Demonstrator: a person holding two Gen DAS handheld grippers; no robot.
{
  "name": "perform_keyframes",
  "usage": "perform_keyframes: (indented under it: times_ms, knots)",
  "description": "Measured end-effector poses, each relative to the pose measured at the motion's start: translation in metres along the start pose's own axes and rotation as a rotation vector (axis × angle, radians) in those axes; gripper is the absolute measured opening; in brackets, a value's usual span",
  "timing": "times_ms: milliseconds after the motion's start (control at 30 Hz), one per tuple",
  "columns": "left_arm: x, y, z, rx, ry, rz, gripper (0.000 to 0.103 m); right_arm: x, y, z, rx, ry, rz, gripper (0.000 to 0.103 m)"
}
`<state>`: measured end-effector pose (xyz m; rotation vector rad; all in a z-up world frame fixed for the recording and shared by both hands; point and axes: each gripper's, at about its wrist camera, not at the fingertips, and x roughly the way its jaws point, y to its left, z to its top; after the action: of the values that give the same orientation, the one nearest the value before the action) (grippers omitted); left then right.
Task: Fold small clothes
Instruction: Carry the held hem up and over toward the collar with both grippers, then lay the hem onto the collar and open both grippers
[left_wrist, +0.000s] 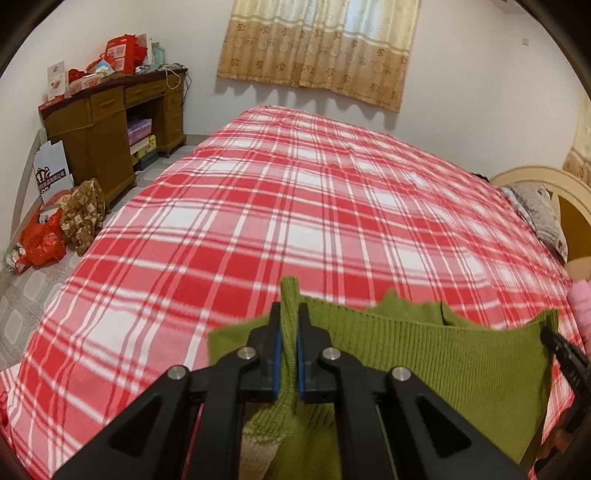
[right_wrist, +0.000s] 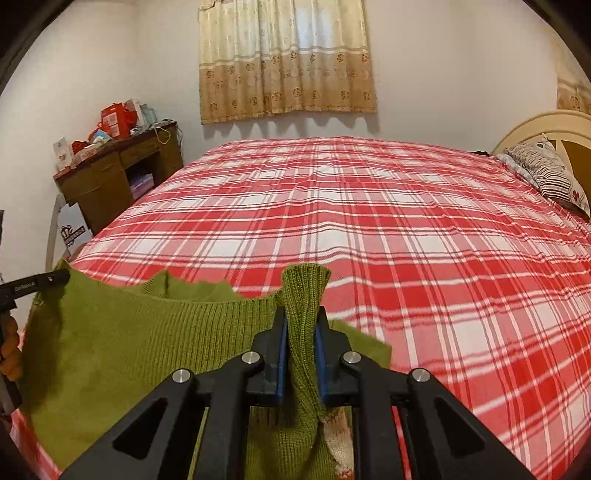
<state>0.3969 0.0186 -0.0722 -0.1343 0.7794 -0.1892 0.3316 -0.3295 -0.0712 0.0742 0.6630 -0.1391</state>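
Green sweater (left_wrist: 461, 354) pinched between both jaws (taut).

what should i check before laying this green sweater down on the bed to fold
1. Left gripper shut on the green knit sweater: ok.
2. Right gripper shut on the sweater's other top corner: ok.
3. Top edge spread between the grippers: ok, slightly slack.
4. Plaid bedspread ahead free of clutter: ok.
5. Sweater's lower hem hanging straight: cannot tell, hidden below the grippers.

We see a red plaid bedspread (right_wrist: 369, 229), a cluttered wooden desk (left_wrist: 110, 118), patterned curtains (right_wrist: 284, 59) and a pillow (right_wrist: 550, 173).
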Motion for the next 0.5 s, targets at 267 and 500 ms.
perform_keyframes:
  times_ms: [267, 500]
  knots:
    - [0.064, 0.000, -0.005, -0.013, 0.028, 0.188, 0.006, 0.059, 0.000, -0.011, -0.056, 0.070, -0.113, 0.012]
    - [0.079, 0.013, -0.005, -0.068, 0.107, 0.217, 0.006, 0.078, -0.013, -0.015, 0.010, 0.185, -0.146, 0.016]
